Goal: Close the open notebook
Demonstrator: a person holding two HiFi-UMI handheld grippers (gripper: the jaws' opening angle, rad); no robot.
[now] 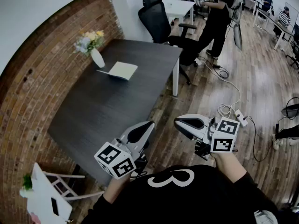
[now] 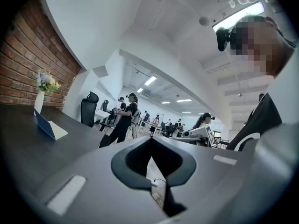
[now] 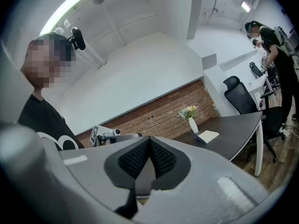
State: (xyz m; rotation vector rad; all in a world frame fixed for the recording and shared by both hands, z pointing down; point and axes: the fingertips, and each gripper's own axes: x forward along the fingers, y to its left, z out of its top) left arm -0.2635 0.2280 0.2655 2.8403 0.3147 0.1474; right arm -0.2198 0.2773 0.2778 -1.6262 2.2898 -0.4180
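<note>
Open notebook (image 1: 122,70) sits at the tabletop's (image 1: 103,111) far end beside a vase (image 1: 97,58), well apart from left claw (image 1: 149,124) and right claw (image 1: 177,121), both pressed together and empty; probably light and thin-covered, best tipped by the raised cover's free edge.

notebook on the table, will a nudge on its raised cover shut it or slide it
The notebook looks thin and light, so it may slide on the smooth table. Its cover stands partly raised, so it probably hinges shut.
</note>
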